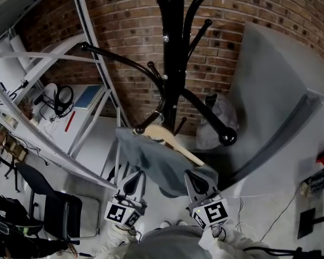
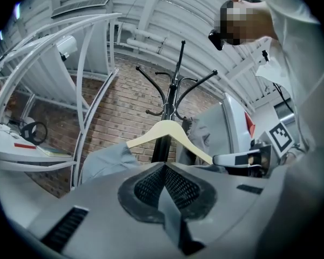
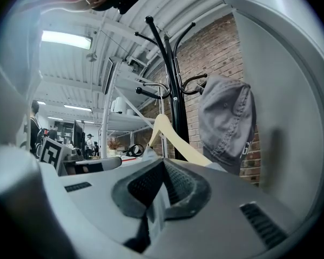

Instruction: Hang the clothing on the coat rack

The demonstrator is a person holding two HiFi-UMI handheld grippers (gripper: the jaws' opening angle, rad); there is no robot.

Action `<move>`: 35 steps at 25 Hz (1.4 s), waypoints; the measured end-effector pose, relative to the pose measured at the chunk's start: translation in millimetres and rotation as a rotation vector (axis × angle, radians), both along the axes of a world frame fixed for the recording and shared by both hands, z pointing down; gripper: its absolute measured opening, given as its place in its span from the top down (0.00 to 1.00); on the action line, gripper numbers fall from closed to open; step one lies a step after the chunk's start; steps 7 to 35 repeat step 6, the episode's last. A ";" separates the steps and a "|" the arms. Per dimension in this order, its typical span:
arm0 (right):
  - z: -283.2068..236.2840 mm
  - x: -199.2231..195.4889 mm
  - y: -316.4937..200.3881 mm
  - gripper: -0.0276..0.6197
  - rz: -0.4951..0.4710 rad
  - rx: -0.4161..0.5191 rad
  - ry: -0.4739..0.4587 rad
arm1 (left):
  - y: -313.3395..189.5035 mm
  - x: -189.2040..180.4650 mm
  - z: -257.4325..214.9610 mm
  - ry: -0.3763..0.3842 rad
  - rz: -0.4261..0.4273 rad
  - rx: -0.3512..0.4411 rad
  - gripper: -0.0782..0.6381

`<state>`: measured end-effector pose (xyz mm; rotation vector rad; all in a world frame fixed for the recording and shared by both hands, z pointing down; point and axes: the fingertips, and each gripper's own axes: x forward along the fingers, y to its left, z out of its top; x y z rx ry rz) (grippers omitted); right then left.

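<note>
Black rack (image 1: 173,53) stands upright at far centre, against the brick wall (image 1: 124,26). Grey garment (image 1: 156,163) is draped on a wooden hanger (image 1: 175,144) just near of the pole. The hook sits by a low arm; cannot tell if it is seated. Grey cap (image 3: 227,123) hangs on the rack's right. Left claw (image 1: 133,183) and right claw (image 1: 197,181) are each pinched tight on the garment's near hem.
</note>
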<state>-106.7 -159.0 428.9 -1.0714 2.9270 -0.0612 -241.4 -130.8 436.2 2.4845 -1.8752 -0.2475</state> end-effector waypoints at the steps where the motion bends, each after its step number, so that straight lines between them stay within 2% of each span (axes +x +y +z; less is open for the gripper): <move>1: 0.4 -1.6 0.8 0.92 -0.002 0.000 0.000 | 0.7 -2.3 0.3 0.005 -0.008 -0.007 0.88; 6: 2.8 -8.7 2.0 0.92 -0.007 -0.003 0.006 | 3.0 -11.8 7.5 0.022 -0.009 -0.004 0.88; 35: 2.8 -8.7 2.0 0.92 -0.007 -0.003 0.006 | 3.0 -11.8 7.5 0.022 -0.009 -0.004 0.88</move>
